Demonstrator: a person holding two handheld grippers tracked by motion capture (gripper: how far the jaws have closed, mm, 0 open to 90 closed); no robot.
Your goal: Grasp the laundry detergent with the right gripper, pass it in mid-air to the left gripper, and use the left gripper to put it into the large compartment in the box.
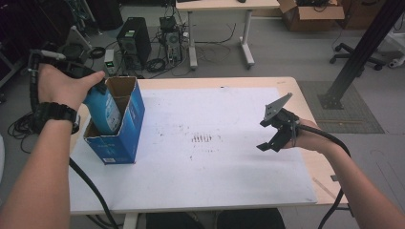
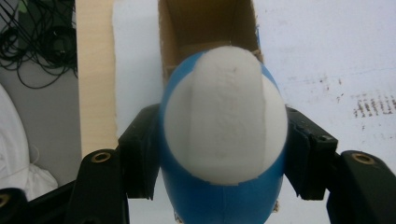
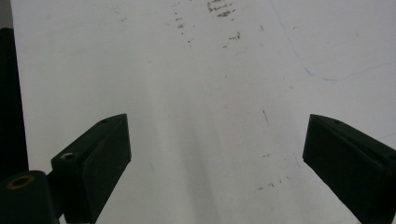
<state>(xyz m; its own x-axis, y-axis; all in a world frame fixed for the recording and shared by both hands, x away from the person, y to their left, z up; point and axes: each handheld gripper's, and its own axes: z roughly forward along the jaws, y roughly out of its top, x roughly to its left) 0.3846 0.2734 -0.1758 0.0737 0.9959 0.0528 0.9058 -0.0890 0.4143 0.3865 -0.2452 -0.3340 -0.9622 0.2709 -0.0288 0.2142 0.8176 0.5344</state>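
A blue and white bottle (image 1: 104,109) is tilted into the open top of a blue cardboard box (image 1: 125,129) at the table's left side. My left gripper (image 1: 79,71) is shut on the bottle, partly hidden under the hand. In the left gripper view both black jaws press the sides of the bottle (image 2: 224,140), with the box's brown inside (image 2: 205,23) beyond it. My right gripper (image 1: 271,138) hovers over the white sheet at the right. Its jaws stand open in the right gripper view (image 3: 217,158) with nothing between them.
A white sheet (image 1: 210,167) with dark smudges (image 1: 203,138) covers most of the wooden table (image 1: 305,105). Beyond the table stand a computer tower (image 1: 133,40), cables, another desk (image 1: 224,9) and a cardboard box (image 1: 310,14). A black post (image 1: 363,52) rises at the right.
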